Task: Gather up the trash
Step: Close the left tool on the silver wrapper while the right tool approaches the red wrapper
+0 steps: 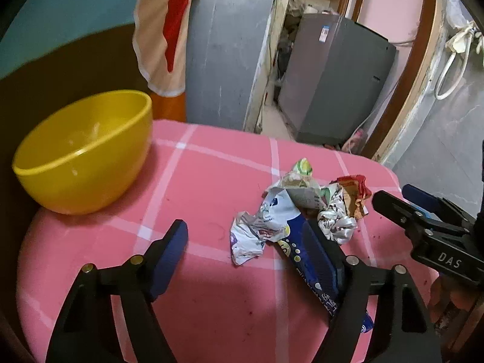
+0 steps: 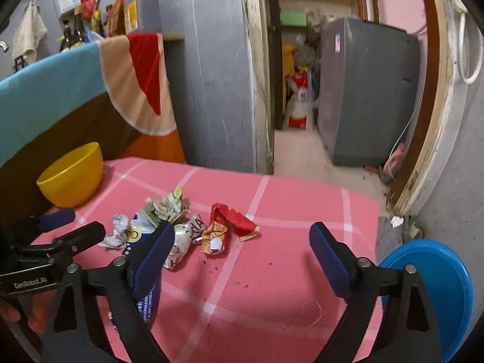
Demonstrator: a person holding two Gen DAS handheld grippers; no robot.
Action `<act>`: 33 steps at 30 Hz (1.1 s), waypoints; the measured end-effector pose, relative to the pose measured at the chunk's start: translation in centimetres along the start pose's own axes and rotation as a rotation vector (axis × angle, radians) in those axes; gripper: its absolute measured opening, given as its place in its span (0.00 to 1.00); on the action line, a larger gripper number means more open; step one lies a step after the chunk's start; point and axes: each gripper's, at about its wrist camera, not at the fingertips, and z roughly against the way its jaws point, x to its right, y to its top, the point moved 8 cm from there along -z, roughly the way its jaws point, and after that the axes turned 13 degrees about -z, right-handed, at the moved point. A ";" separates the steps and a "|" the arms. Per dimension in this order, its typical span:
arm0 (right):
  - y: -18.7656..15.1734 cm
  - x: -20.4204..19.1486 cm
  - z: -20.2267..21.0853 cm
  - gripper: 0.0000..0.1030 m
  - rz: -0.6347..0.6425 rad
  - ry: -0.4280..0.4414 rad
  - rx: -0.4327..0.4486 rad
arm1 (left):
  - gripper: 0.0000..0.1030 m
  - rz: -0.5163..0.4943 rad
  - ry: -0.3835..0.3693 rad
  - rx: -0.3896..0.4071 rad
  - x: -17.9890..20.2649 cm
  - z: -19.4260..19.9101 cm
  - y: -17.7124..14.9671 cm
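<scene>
Both claws, the left claw [image 1: 257, 242] and right claw [image 2: 242, 242], hang with jaws apart and empty over the pink checked tabletop [image 1: 211, 175], approaching the crumpled foil-and-paper wrappers [image 1: 290, 211] lying between and just ahead of them; next, one must close on a wrapper, likely for the yellow plastic bowl [image 1: 81, 151].

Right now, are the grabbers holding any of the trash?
No. Both the left gripper and the right gripper are open above the wrappers, gripping nothing.

Pink checked cloth [image 1: 211, 181] covering table, looking matt and soft. Yellow bowl [image 1: 81, 151] showing as smooth, glossy plastic. Crumpled wrappers [image 1: 263, 227] looking like thin printed foil, creased and shining; red-orange wrapper [image 2: 224, 227] glinting too. Blue packet [image 1: 308, 257] appearing glossy. Gripper pads [image 1: 172, 251] reading as matt blue rubber on black plastic arms. Blue stool [image 2: 447, 287] showing smooth plastic.
</scene>
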 end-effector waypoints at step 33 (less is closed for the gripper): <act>-0.7 0.0 -3.7 0.27 -0.075 0.061 -0.162 | 0.07 0.097 -0.085 -0.035 0.1 -0.4 0.0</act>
